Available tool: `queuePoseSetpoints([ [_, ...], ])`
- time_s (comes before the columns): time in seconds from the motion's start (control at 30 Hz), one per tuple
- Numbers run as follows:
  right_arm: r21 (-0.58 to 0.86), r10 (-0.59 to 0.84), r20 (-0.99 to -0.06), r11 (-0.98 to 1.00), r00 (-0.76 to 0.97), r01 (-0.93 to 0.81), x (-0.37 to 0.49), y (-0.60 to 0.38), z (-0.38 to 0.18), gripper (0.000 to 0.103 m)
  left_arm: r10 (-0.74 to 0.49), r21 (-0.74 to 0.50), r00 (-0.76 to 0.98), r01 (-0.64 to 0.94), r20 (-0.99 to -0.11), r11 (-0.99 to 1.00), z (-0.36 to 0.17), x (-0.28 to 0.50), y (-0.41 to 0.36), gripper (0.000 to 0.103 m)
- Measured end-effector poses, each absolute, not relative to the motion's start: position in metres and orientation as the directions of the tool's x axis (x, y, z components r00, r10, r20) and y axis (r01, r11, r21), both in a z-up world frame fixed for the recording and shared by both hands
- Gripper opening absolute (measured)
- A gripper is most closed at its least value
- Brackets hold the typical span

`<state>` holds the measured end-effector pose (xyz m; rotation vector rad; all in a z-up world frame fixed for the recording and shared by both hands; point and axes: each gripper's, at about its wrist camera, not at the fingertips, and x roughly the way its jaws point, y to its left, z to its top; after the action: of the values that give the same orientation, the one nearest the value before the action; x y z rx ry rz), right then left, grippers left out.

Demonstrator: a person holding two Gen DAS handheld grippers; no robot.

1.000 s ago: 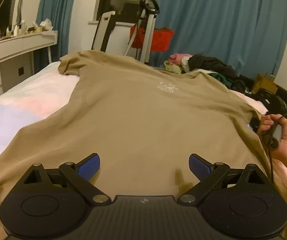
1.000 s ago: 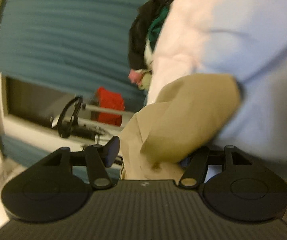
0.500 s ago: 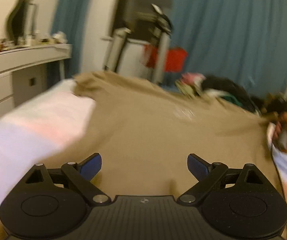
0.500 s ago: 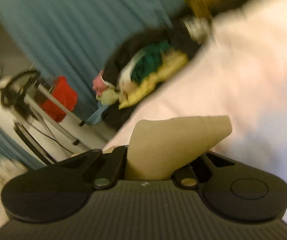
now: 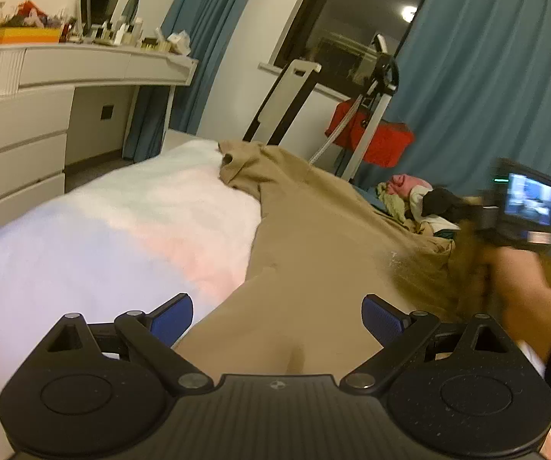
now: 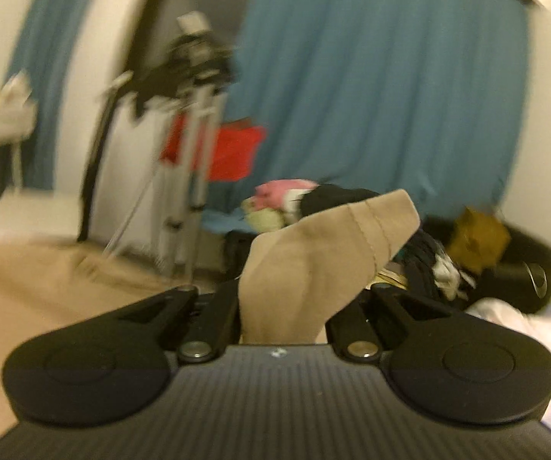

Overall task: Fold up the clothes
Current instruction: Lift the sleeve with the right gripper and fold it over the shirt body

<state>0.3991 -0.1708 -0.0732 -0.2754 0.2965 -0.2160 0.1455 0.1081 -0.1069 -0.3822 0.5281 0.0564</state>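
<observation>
Right gripper (image 6: 283, 306) clamped on sleeve (image 6: 325, 253); sleeve now lifted off bed (image 5: 122, 222), carried inward over shirt (image 5: 313, 237), which is spread flat on bed. Left gripper (image 5: 275, 316) kept apart, hovering at hem. First side fold judged underway.

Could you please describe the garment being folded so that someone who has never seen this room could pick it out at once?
Start at the bed with its pale cover, in front of the blue curtains. The tan shirt lies spread across it, one corner pinched in the right tool. Unlike the pile of pink, black and green clothes beyond it, it is plain tan and laid out.
</observation>
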Motion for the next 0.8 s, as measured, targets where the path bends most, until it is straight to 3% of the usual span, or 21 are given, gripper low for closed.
queuePoseSetpoints([
  [0.17, -0.434, -0.167, -0.34, 0.901, 0.926, 0.003, 0.419, -0.092, -0.124, 0.01, -0.049, -0.35, 0.841, -0.171, -0.539, 0.921, -0.125, 0.155, 0.117, 0.096],
  [0.3, -0.366, -0.101, -0.432, 0.928, 0.896, -0.072, 0.426, -0.088, -0.129, 0.015, -0.052, -0.358, 0.825, -0.186, -0.563, 0.915, -0.136, 0.163, 0.12, 0.096],
  [0.33, -0.338, -0.08, -0.453, 0.937, 0.888, -0.088, 0.427, -0.09, -0.128, 0.032, -0.053, -0.357, 0.824, -0.186, -0.564, 0.916, -0.136, 0.164, 0.119, 0.096],
  [0.37, -0.298, -0.053, -0.471, 0.949, 0.881, -0.103, 0.426, -0.094, -0.123, 0.058, -0.051, -0.351, 0.825, -0.182, -0.563, 0.918, -0.136, 0.164, 0.118, 0.096],
  [0.43, -0.222, -0.002, -0.474, 0.968, 0.881, -0.117, 0.42, -0.102, -0.108, 0.085, -0.043, -0.333, 0.827, -0.178, -0.56, 0.926, -0.135, 0.163, 0.114, 0.096],
  [0.63, 0.032, 0.131, -0.424, 0.991, 0.896, -0.129, 0.344, -0.143, -0.047, 0.084, -0.027, -0.28, 0.838, -0.151, -0.545, 0.948, -0.124, 0.152, 0.097, 0.096],
  [0.8, 0.203, 0.156, -0.388, 0.976, 0.908, -0.081, 0.235, -0.196, -0.007, 0.084, -0.057, -0.253, 0.842, -0.096, -0.536, 0.963, -0.108, 0.13, 0.075, 0.096],
])
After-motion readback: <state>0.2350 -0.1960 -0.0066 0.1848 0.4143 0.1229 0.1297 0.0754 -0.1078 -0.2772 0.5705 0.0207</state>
